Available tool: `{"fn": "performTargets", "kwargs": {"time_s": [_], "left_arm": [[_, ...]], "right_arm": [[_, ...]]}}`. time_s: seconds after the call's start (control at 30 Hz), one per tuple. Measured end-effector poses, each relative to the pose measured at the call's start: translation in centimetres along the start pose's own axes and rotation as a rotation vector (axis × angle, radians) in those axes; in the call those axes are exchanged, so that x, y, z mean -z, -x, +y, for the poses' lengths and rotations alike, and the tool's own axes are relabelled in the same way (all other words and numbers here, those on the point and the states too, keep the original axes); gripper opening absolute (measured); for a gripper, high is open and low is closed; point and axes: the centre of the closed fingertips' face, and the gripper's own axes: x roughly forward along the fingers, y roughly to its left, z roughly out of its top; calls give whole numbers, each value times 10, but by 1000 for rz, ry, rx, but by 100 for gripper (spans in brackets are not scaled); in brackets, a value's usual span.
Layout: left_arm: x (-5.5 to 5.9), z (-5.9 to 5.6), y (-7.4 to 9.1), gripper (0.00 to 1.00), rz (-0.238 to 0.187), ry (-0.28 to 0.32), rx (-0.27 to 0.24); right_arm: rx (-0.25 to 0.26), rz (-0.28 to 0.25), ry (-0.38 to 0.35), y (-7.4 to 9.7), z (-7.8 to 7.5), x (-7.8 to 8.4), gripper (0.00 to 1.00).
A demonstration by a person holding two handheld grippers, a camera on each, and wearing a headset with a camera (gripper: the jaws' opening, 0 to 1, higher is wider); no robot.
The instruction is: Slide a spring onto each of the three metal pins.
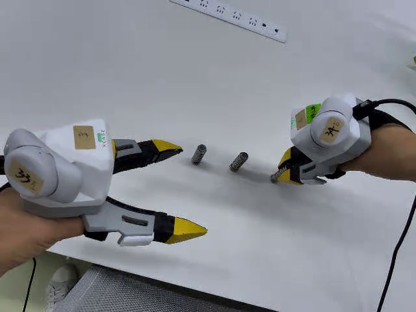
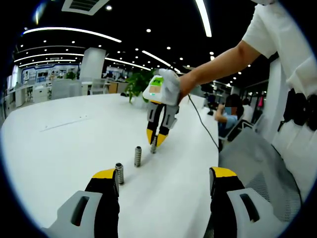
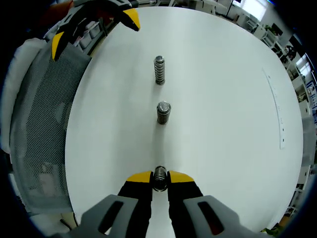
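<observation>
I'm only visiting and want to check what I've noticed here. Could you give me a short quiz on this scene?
1. True or false: the left gripper has its jaws wide open.
2. How many springs show on the white table? A) one B) three C) five
3. What is the right gripper clamping?
Key: 1 true; 2 B; 3 a spring, the one at the near end of the row in the right gripper view.

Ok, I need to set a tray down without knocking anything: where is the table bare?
Bare: the wide stretch between the power strip and the two springs, and the near patch from them to the table edge. Crowded: the line from the left gripper through the springs to the right gripper.
</observation>
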Motion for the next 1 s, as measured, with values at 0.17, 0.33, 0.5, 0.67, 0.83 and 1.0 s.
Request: {"fn": "performTargets", "kwargs": {"time_s": [0.17, 0.33, 0.5, 0.67, 0.83, 1.0], "left_arm": [[0, 0, 0, 76, 0, 3, -1], [0, 0, 0, 76, 1, 3, 0], [-1, 0, -1, 76, 0, 2, 0], [-2, 0, -1, 76, 0, 1, -1], [-1, 1, 0, 76, 2, -1, -1], [0, 1, 1, 76, 5, -2, -2]], "right_arm": [[-5, 5, -1, -3, 1, 1, 12], [-5, 6, -3, -6, 0, 1, 12], [-7, 5, -3, -5, 0, 1, 12], [-9, 7, -1, -6, 1, 1, 13], [-7, 1, -8, -6, 1, 0, 17], [0, -7, -6, -3, 1, 0, 20]]}}
